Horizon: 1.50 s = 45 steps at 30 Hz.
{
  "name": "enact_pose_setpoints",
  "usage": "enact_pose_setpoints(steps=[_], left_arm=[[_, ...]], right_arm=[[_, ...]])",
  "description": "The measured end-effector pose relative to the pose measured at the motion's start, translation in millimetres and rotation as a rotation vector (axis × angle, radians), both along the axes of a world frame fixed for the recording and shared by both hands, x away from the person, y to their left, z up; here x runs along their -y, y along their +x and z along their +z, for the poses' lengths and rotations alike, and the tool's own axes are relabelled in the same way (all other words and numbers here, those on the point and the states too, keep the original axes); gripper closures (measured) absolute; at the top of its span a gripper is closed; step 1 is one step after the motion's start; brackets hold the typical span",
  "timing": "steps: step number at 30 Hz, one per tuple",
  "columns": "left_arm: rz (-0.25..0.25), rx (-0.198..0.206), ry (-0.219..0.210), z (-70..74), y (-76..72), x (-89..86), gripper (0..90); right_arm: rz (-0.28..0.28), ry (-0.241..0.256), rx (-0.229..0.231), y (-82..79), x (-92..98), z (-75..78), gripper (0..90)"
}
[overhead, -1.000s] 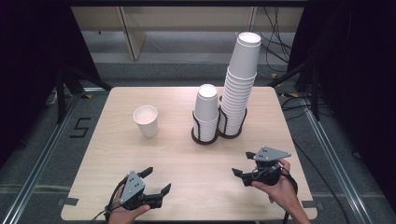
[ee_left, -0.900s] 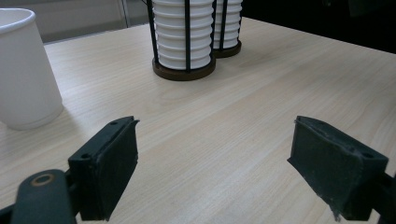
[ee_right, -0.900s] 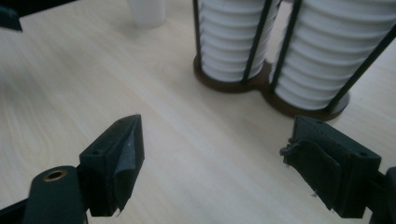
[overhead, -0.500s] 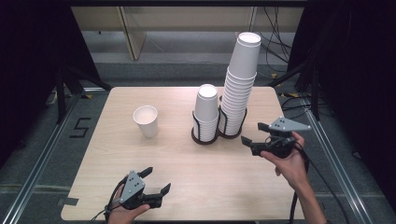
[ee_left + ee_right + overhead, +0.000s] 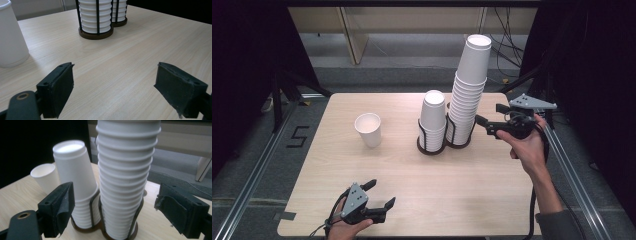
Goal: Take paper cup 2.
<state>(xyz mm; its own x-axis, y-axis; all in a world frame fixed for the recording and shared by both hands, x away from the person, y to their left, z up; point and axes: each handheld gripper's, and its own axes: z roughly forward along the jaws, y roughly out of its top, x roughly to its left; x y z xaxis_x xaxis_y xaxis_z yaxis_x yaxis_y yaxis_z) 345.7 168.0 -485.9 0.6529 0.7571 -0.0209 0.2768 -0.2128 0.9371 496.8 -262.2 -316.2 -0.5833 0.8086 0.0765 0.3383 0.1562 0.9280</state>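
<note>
beside the right gripper [image 5: 486,126], jaws spread wide, tall cup stack [image 5: 468,90] stood upright, cups upside down, left gripper [image 5: 379,195] held wide open too

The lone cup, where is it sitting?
In the high view the lone cup stands upright on the left part of the table, apart from the short stack to its right, and beyond the left gripper.

the tall stack of white paper cups [image 5: 469,90] and the shorter white paper cup stack [image 5: 433,119] sit in a black wire holder with a dark brown base [image 5: 432,147]. a single white paper cup [image 5: 368,129] stands on the pale, wood-grained table [image 5: 472,190]. both grippers have black jaws.
</note>
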Motion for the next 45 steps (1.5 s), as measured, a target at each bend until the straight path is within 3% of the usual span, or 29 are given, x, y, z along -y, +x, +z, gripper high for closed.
enact_pose_setpoints(steps=[4, 5, 7, 17, 27, 32, 36, 45], left_arm=[[-0.001, -0.001, -0.004, -0.4, 0.2, 0.4, 14.6], [-0.003, 0.001, -0.005, -0.6, 0.4, 0.4, 14.7], [-0.005, 0.003, -0.013, -1.1, 1.0, 0.9, 14.7], [-0.005, -0.003, -0.010, -1.1, 0.7, 1.0, 14.7], [-0.010, -0.012, 0.000, -1.5, 0.7, 0.6, 14.7], [-0.012, -0.015, -0.001, -1.9, 1.2, 0.8, 14.7], [-0.007, -0.015, -0.012, -2.1, 1.6, 1.1, 14.7], [-0.014, -0.017, -0.003, -1.7, 1.7, -0.1, 14.7]], right_arm=[[-0.003, 0.007, 0.042, 10.6, -2.1, 16.9, 15.5], [-0.004, 0.015, 0.026, 11.6, -3.6, 22.0, 15.5], [-0.002, 0.005, 0.052, 15.9, -5.5, 31.5, 15.5], [-0.037, 0.030, 0.069, 36.9, -9.4, 64.7, 15.4], [-0.056, 0.033, 0.050, 57.4, -18.2, 73.7, 15.4], [-0.044, 0.035, 0.074, 67.1, -22.6, 76.2, 15.4], [-0.041, 0.066, 0.068, 74.2, -25.9, 78.1, 15.4], [-0.038, 0.039, 0.060, 89.2, -41.3, 84.5, 14.9]])
